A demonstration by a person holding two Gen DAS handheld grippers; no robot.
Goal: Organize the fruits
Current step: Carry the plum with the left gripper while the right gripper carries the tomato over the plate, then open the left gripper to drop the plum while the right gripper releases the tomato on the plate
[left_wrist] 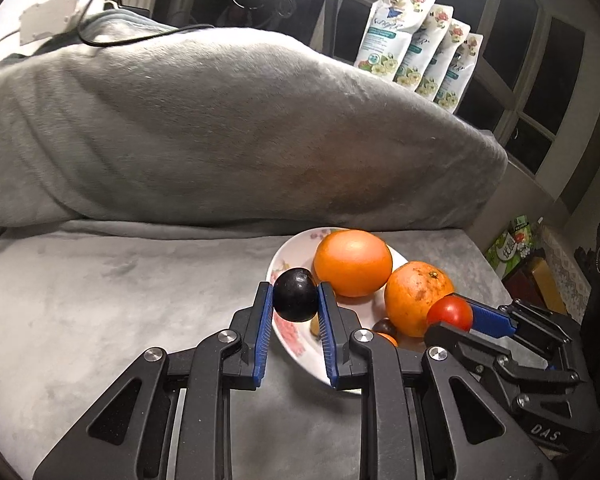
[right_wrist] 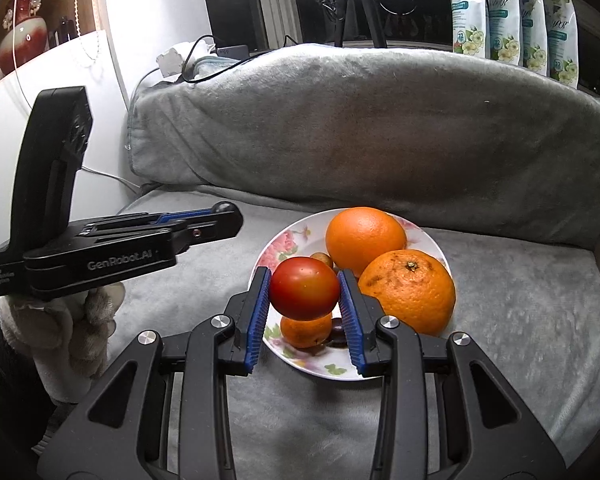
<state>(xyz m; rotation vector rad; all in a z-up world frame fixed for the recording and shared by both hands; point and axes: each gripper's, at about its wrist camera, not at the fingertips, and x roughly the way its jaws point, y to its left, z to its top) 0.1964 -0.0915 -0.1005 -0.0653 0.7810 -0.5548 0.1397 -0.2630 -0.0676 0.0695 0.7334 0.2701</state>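
Note:
A floral white plate (left_wrist: pixel 288 344) (right_wrist: pixel 432 236) rests on a grey blanket-covered seat. On it lie two large oranges (left_wrist: pixel 353 262) (right_wrist: pixel 365 234), a small orange fruit (right_wrist: pixel 305 332) and some small dark and tan fruits. My left gripper (left_wrist: pixel 295 300) is shut on a dark plum (left_wrist: pixel 295 295), held above the plate's left edge. My right gripper (right_wrist: pixel 305 292) is shut on a red tomato (right_wrist: pixel 305 289) (left_wrist: pixel 450 312), held just above the plate's near side. In the right wrist view the left gripper (right_wrist: pixel 220 216) shows side-on at the left, in a gloved hand (right_wrist: pixel 60 328).
A grey blanket-covered backrest (left_wrist: pixel 220 128) rises behind the seat. Several white refill pouches (left_wrist: pixel 416 40) (right_wrist: pixel 512 12) stand on the window sill behind it, with cables and a white adapter (left_wrist: pixel 48 16). Boxes and dark items (left_wrist: pixel 540 272) sit right of the seat.

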